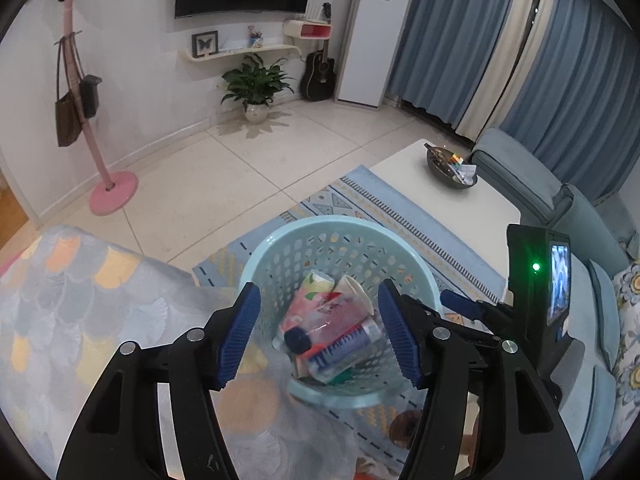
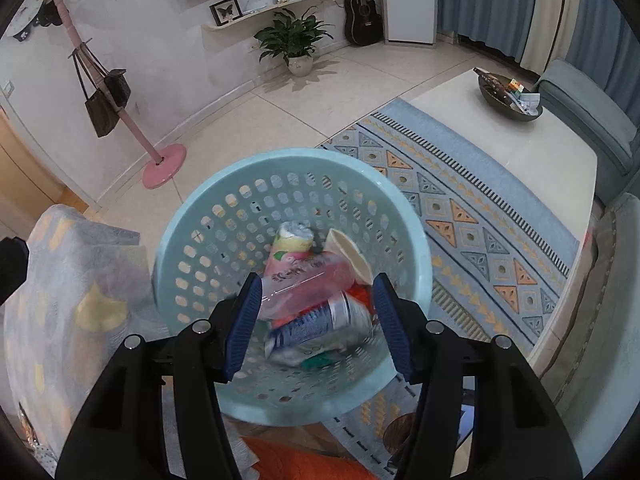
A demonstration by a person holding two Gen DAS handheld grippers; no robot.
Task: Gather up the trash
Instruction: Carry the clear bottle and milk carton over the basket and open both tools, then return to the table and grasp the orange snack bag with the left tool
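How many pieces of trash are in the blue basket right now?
4 clearly: a floral carton at the back, a paper cup right of it, a clear bottle across the middle, a can in front. More scraps may lie underneath.

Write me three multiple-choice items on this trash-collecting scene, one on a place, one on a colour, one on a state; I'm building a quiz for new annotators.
1. Where does the paper cup lie?
A. on the white table
B. inside the basket
C. on the rug

2. What colour is the basket?
A. light blue
B. pink
C. black

3. How does the right gripper stand?
A. shut on a can
B. shut on nothing
C. open and empty

Answers:
1 B, the cup rests among the bottles and can within the basket wall.
2 A, its perforated wall and rim are pale blue.
3 C, its blue pads stand wide apart above the trash with nothing between them.
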